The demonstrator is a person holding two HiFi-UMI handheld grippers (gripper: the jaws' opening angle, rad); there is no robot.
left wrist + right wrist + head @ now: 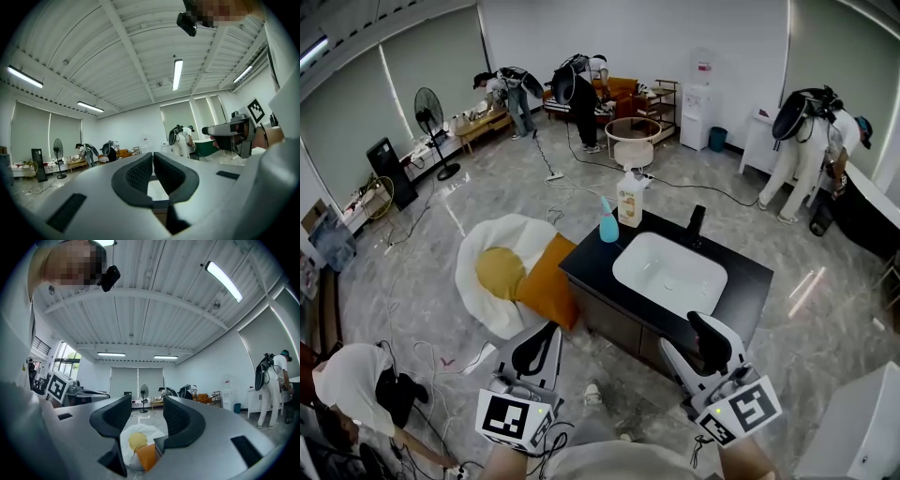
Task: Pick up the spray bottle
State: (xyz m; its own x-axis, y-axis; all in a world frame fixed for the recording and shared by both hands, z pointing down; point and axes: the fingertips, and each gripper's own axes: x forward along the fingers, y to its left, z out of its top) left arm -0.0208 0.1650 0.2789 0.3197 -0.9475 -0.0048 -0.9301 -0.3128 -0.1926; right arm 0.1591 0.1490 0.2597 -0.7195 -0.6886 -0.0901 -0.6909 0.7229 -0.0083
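**Open workroom, seen from above and from bench height**

Pale walls and blind-covered windows (431,52) enclose a grey marbled floor (478,202). A black-topped vanity (591,258) with a white basin (670,272) stands near centre, a fried-egg cushion (502,272) to its left. Far left, a pedestal fan (428,112); far right, a water dispenser (698,103). Ceiling strip lights (177,74) are lit.

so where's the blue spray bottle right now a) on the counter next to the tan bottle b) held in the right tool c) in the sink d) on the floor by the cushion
a, the spray bottle stands on the black counter beside the tan bottle, left of the sink
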